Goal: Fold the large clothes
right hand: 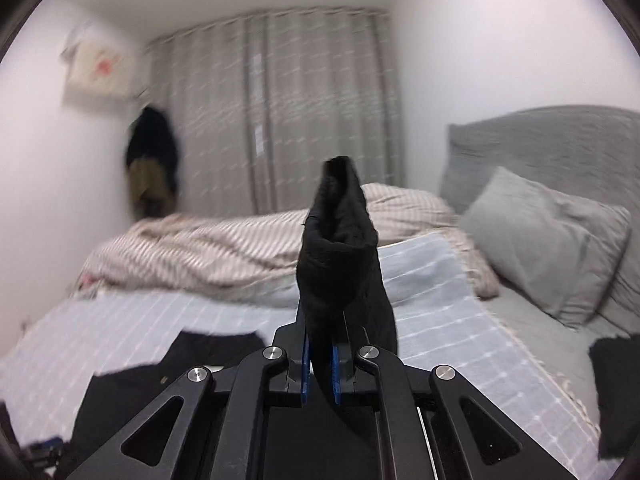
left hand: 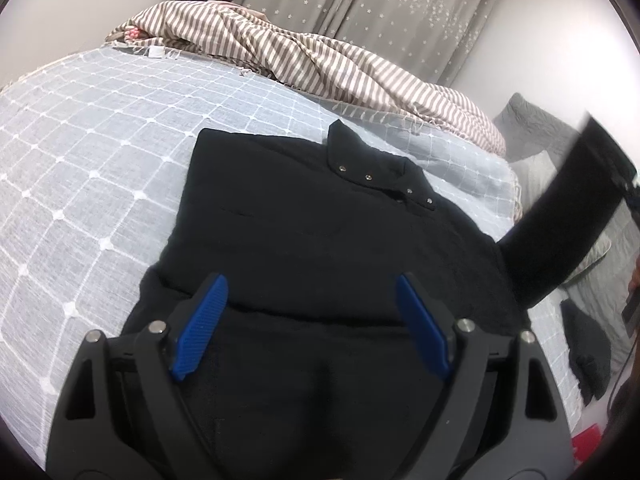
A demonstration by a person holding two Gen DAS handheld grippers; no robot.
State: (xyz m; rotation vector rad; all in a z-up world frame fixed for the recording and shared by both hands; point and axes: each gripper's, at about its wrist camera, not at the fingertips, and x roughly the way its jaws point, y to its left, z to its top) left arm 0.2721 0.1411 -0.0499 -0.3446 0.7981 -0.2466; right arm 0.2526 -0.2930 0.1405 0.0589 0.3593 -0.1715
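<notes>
A black jacket (left hand: 304, 216) with metal snaps on its collar lies flat on the light blue grid bedspread (left hand: 80, 184). My left gripper (left hand: 310, 296) is open above the jacket's near part, blue pads spread wide and empty. The jacket's right sleeve (left hand: 568, 216) is lifted up to the right. In the right wrist view my right gripper (right hand: 320, 344) is shut on that black sleeve (right hand: 340, 248), whose cuff stands up above the fingers. The jacket's body (right hand: 168, 368) shows low at the left.
A striped brown and white blanket (left hand: 304, 60) is bunched at the far side of the bed. Grey pillows (right hand: 548, 240) lie at the right by the headboard. Another dark cloth (right hand: 616, 392) lies at the right edge. Grey curtains (right hand: 280, 120) hang behind.
</notes>
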